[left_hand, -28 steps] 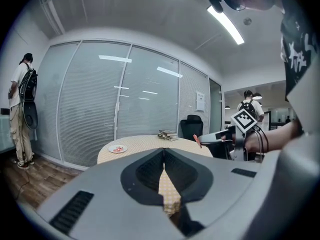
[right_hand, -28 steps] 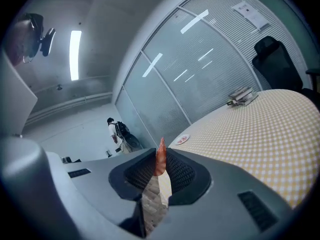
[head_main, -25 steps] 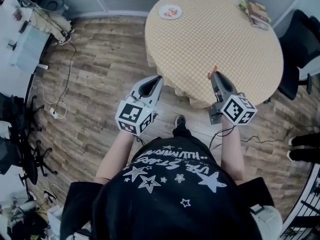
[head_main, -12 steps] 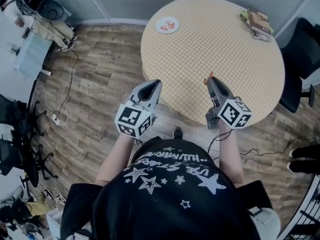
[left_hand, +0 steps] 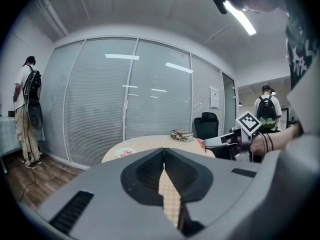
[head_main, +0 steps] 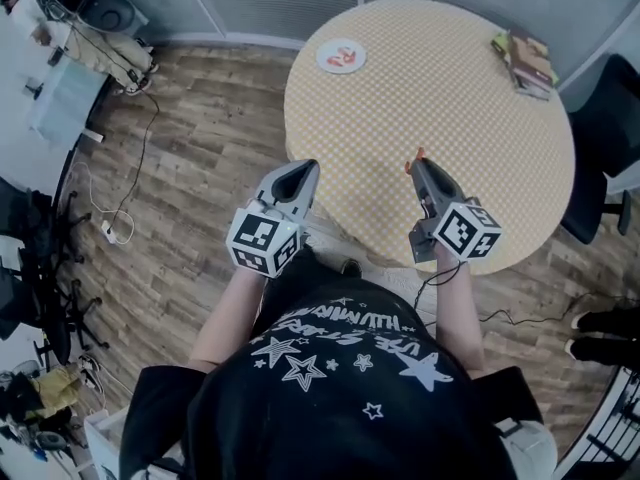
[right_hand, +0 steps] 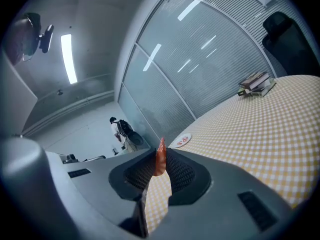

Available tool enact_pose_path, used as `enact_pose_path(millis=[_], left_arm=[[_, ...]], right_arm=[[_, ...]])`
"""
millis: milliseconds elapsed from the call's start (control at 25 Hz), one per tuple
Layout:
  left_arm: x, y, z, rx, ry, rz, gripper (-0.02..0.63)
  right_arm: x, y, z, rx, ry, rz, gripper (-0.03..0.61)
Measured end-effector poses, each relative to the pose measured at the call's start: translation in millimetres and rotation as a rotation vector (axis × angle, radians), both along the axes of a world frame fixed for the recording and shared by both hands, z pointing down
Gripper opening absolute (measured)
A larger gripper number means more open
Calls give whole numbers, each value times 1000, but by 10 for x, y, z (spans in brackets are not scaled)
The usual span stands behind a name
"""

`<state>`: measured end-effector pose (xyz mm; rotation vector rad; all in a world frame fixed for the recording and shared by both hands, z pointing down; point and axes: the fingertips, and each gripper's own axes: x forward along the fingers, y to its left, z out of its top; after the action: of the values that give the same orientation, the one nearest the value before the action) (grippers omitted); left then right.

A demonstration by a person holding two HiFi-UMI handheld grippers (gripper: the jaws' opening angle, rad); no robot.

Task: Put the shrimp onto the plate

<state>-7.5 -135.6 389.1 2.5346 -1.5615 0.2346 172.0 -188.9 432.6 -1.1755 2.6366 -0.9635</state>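
Note:
An orange shrimp point(right_hand: 160, 157) stands pinched between the jaws of my right gripper point(head_main: 417, 162), which is shut on it above the near part of the round table point(head_main: 480, 118). The shrimp point(head_main: 414, 159) pokes out at that gripper's tip. A white plate point(head_main: 340, 55) with red pieces on it sits at the table's far left edge; it also shows small in the right gripper view as the plate point(right_hand: 183, 140) and in the left gripper view as the plate point(left_hand: 124, 153). My left gripper point(head_main: 296, 173) hangs shut and empty over the table's near left edge.
A stack of books point(head_main: 530, 60) lies at the table's far right, with a black chair point(head_main: 608, 158) beyond the right rim. Cables point(head_main: 120, 208) trail over the wooden floor at left. A person with a backpack point(left_hand: 27, 114) stands by the glass wall.
Both grippers have moved forward, so the right one with the shrimp is now farther in over the table. The left one reaches the table's near edge.

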Motion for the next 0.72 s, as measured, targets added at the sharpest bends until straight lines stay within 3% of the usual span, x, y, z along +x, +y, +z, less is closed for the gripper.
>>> enact_pose_path(millis=[280,720], left_arm=[[-132,-306,34,2,10,21,9],[-587,-1051,145,-24,38,77,9]], right_arm=[[-151,-251,60,-17,10,17,74],[-774,-784,117,-48,15,37,74]])
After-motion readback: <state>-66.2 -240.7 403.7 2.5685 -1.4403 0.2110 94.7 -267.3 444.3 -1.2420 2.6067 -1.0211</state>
